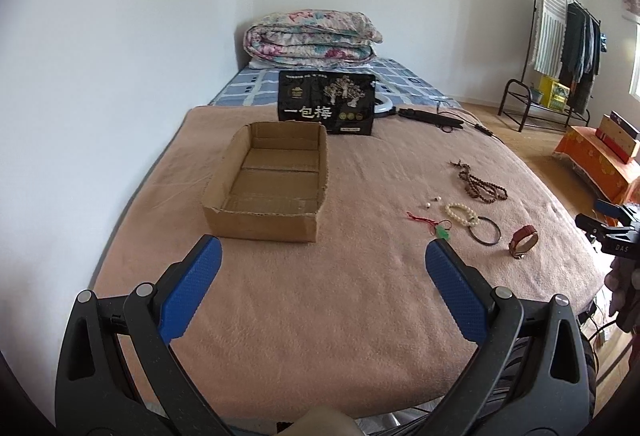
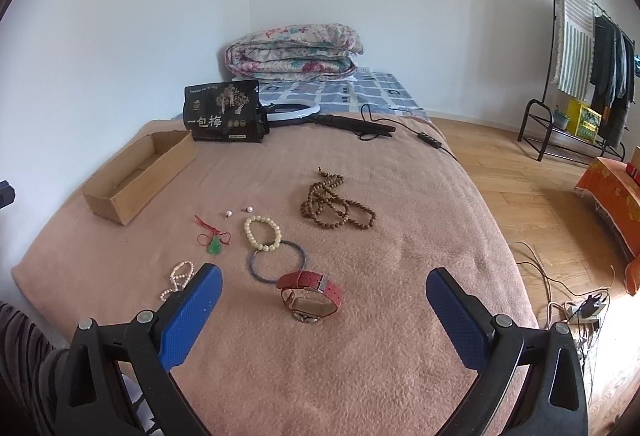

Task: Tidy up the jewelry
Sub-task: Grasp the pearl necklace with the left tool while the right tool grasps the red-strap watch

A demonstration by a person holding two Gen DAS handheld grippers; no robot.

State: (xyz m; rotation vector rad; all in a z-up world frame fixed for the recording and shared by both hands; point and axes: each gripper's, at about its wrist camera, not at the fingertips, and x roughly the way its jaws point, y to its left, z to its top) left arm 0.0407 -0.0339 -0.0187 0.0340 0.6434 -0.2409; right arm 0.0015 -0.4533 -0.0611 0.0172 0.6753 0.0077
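Note:
Jewelry lies on a pink blanket (image 2: 360, 336): a red-strap watch (image 2: 310, 296), a dark bangle (image 2: 278, 262), a cream bead bracelet (image 2: 262, 234), a brown bead necklace (image 2: 336, 205), a green pendant on red cord (image 2: 214, 246), two pearl earrings (image 2: 239, 211) and a small pearl strand (image 2: 178, 280). An empty open cardboard box (image 1: 268, 181) sits left of them. My right gripper (image 2: 324, 290) is open, just above and behind the watch. My left gripper (image 1: 324, 260) is open and empty in front of the box. In the left wrist view the watch (image 1: 522, 242) lies at the right.
A black snack bag (image 1: 326, 103) stands behind the box. A ring light with its cable (image 2: 320, 115) and a folded quilt (image 2: 292, 51) lie further back. The wall runs along the left. Wooden floor, a clothes rack (image 2: 584, 75) and cables (image 2: 572, 308) lie to the right.

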